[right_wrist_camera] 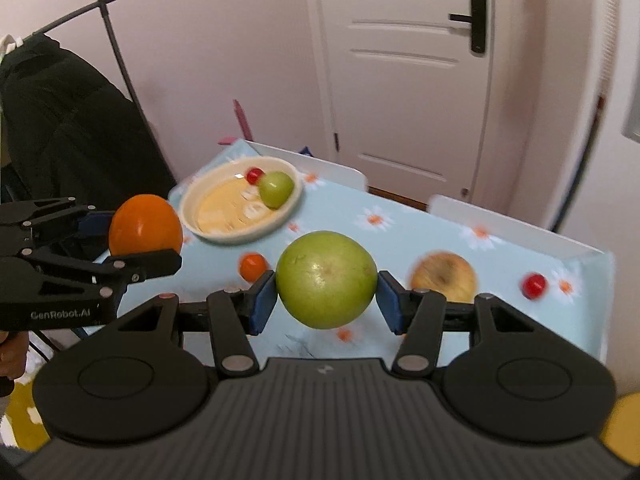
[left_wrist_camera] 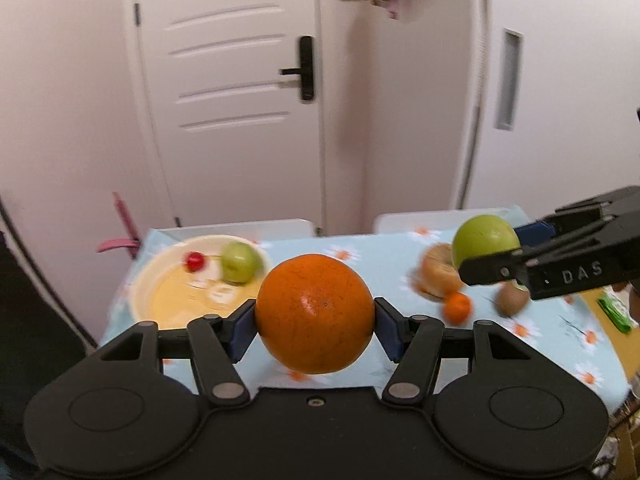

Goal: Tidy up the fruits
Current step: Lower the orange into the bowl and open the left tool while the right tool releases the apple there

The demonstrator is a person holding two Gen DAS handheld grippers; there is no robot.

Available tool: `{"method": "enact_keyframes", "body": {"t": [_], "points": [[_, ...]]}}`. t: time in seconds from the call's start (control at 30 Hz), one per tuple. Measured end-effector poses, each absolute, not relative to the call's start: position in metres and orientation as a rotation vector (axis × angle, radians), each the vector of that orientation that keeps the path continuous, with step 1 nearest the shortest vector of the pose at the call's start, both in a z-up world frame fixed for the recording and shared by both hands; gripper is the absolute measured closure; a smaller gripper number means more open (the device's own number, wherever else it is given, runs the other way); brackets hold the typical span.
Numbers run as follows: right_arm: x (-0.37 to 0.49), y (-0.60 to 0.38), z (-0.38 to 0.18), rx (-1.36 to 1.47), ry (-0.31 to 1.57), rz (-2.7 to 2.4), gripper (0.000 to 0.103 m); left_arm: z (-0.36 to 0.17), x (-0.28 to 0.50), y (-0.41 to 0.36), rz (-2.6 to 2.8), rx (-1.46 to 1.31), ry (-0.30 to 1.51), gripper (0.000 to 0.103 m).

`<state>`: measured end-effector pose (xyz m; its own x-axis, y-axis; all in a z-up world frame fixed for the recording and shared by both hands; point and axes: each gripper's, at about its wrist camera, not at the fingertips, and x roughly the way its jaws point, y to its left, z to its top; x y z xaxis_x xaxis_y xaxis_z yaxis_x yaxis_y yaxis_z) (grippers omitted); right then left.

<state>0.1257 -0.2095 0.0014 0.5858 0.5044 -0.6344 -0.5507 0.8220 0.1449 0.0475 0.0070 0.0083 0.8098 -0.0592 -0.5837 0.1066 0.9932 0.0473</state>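
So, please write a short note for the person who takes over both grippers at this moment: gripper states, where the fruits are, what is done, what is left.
Left gripper: shut on the orange, held above the table.
Right gripper: shut on the big green apple, also in the air.
Done: bowl holds a small green apple and a red fruit.
Left: both held fruits, plus the small orange, yellowish apple, red fruit and brown fruit on the tablecloth.

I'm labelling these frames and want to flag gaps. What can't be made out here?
- Brown fruit, left wrist view: the right claw overlaps it and it is blurred, so its kind is unclear.
- Green packet, left wrist view: blurred and small.
- Bowl, right wrist view: inner pattern smeared by blur.
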Motion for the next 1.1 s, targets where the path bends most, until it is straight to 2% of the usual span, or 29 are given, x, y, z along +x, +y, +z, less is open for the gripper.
{"method": "enact_keyframes", "body": {"t": [0.47, 0.8, 1.1], "points": [[0.179, -0.074, -0.003, -0.094, 0.738, 0.639, 0.034, 0.011, 0.113, 0.123, -0.035, 0.055, 0.661, 0.038], [0.214, -0.014, -0.034, -0.085, 0.798, 0.575, 0.034, -0.02, 0.178, 0.173, -0.107, 0.088, 0.732, 0.038], [0.236, 0.017, -0.059, -0.096, 0.836, 0.52, 0.034, -0.062, 0.235, 0.187, -0.15, 0.127, 0.791, 0.038]]}}
